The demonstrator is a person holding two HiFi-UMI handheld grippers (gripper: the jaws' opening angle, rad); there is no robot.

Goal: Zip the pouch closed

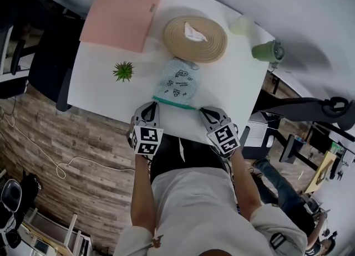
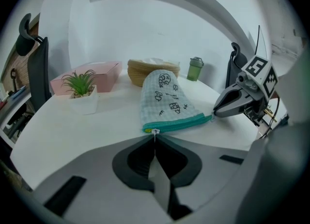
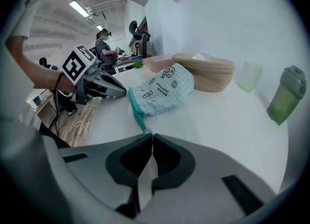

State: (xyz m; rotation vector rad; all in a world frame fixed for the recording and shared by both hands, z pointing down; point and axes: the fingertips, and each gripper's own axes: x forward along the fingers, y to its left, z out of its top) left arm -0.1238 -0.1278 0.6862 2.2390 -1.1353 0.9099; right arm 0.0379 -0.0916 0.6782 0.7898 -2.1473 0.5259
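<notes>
A light checked pouch (image 1: 178,82) with small drawings lies flat on the white table (image 1: 100,88), its teal zipper edge (image 1: 175,103) toward me. My left gripper (image 1: 152,105) is at the zipper's left end, shut on the small white zipper pull (image 2: 155,131). My right gripper (image 1: 202,109) is at the opposite end, shut on the teal tip of the pouch's corner (image 3: 145,129). In the left gripper view the pouch (image 2: 164,97) stretches between my jaws and the right gripper (image 2: 215,113). The right gripper view has the left gripper (image 3: 126,92) at the pouch's far corner.
Behind the pouch sit a woven basket (image 1: 194,37), a pink folder box (image 1: 125,8), a small potted plant (image 1: 123,71), a green bottle (image 1: 269,51) and a clear cup (image 1: 241,25). The table's near edge runs just below both grippers. Office chairs stand at either side.
</notes>
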